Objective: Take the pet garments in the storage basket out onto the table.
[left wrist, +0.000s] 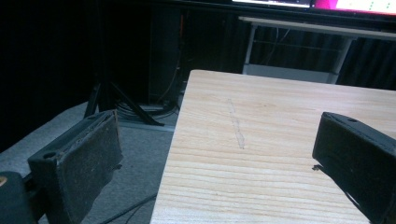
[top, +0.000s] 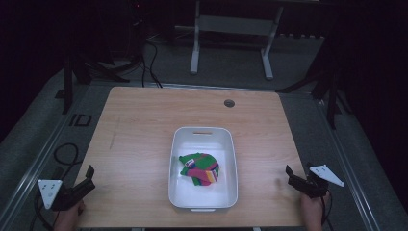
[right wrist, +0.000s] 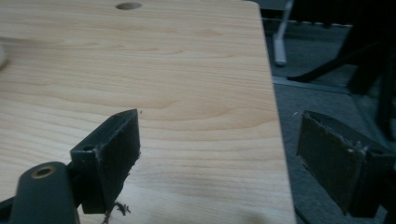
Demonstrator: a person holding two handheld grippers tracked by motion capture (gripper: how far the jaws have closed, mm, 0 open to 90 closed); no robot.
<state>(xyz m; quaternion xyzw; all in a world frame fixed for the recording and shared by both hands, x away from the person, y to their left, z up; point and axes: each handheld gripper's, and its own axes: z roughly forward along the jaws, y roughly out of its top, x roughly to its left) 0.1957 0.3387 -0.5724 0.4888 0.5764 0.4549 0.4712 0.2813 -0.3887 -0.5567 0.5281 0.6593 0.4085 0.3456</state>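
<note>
A white rectangular tub stands on the wooden table, near its front middle. Inside it lies a crumpled cloth in green, pink, yellow and white. My left gripper is at the table's front left corner, open and holding nothing; its jaws straddle the table's left edge in the left gripper view. My right gripper is at the front right edge, open and holding nothing, one jaw over the wood and the other past the table's right edge.
A round cable hole sits at the table's far middle. A faint scratch line marks the left part of the wood. Tripod legs, cables and a white desk frame stand on the grey floor beyond the table.
</note>
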